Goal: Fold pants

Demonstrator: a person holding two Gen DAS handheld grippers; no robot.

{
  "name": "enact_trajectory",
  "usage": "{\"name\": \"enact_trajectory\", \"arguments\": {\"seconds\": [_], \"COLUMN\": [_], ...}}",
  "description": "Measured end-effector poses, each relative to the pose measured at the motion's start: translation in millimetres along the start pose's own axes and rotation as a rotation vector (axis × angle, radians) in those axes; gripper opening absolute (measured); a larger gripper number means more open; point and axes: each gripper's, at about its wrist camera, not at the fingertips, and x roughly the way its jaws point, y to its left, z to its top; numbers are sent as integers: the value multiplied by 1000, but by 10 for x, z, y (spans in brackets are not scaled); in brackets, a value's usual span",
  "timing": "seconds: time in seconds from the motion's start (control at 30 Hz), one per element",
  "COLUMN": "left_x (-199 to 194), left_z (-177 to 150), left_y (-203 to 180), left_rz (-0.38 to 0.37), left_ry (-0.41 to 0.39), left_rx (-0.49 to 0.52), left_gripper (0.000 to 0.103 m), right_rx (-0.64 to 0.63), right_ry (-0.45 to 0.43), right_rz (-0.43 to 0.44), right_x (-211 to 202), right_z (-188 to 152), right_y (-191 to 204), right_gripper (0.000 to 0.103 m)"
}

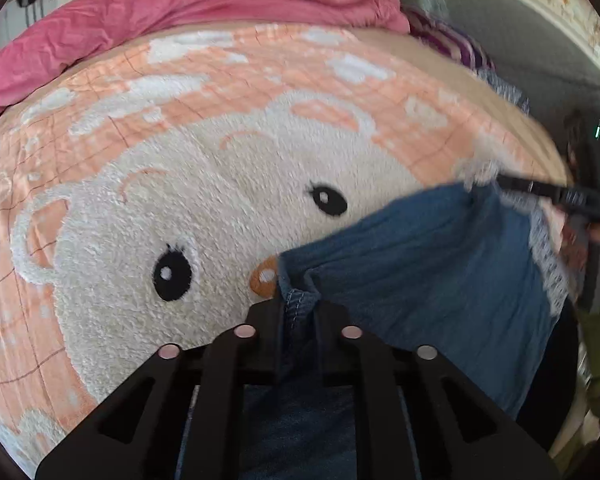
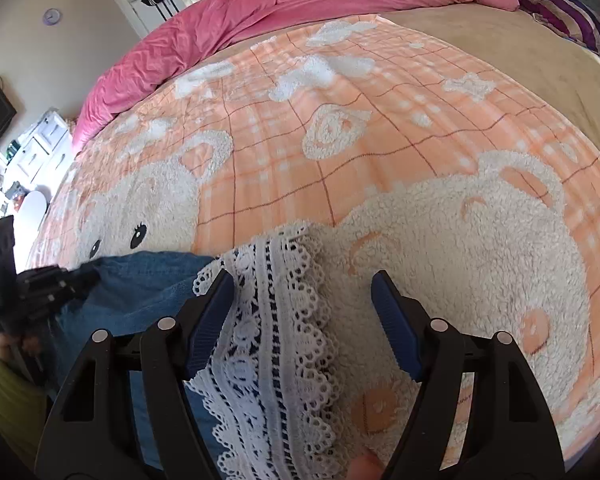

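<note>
The left hand-held gripper (image 1: 298, 312) is pressed together on a stitched edge of the denim pants (image 1: 428, 264); the blue cloth runs between its two fingers and spreads ahead and to the right of it. The pants lie on the bed, on an orange blanket (image 1: 228, 92) with a white bear face, and cover part of that face.

The right hand-held gripper (image 2: 304, 316) is spread wide. Its blue pads (image 2: 210, 320) stand apart, and the white lace trim (image 2: 276, 340) of the pants lies between them, closer to the left finger. The lace touches the left pad; whether it is held there, I cannot tell.

Far ahead of both grippers a pink duvet (image 2: 228, 20) is bunched at the far side of the bed.
</note>
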Motion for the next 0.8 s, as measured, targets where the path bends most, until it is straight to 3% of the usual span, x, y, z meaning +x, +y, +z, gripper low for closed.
{"name": "enact_trajectory", "arguments": {"seconds": [0.13,0.27,0.33,0.37,0.4,0.47,0.6,0.63,0.7,0.8], "left_x": [-128,119,77,40,-1,-31,35,50,83,119], "left_z": [65,-13,-47,-50,-60,-66,-85,-90,-85,-88], "left_y": [170,98,77,101,132,166,177,170,142,110], "left_rz": [-3,58,47,21,5,4,6,4,-5,-24], "left_ry": [-84,-5,-22,-32,-41,-50,-30,-29,-29,-25], "left_rx": [-96,-60,-57,-74,-92,-106,-114,-113,-115,-123], "left_gripper": [9,14,30,56,67,66,63,62,39,27], "right_rx": [-20,-42,-37,-19,-7,10,-10,-26,-52,-74], "right_ry": [-5,15,8,2,1,6,44,52,58,72], "right_rz": [-11,-32,-11,16,27,49,91,101,121,139], "right_x": [-27,26,-4,-17,-16,36,218,244,258,240], "right_z": [-22,-30,-10,20,44,111,189,191,188,162], "right_y": [24,42,33,4,-17,-60,-88,-71,-38,6], "right_gripper": [65,65,65,65,65,63,45,45,33,25]}}
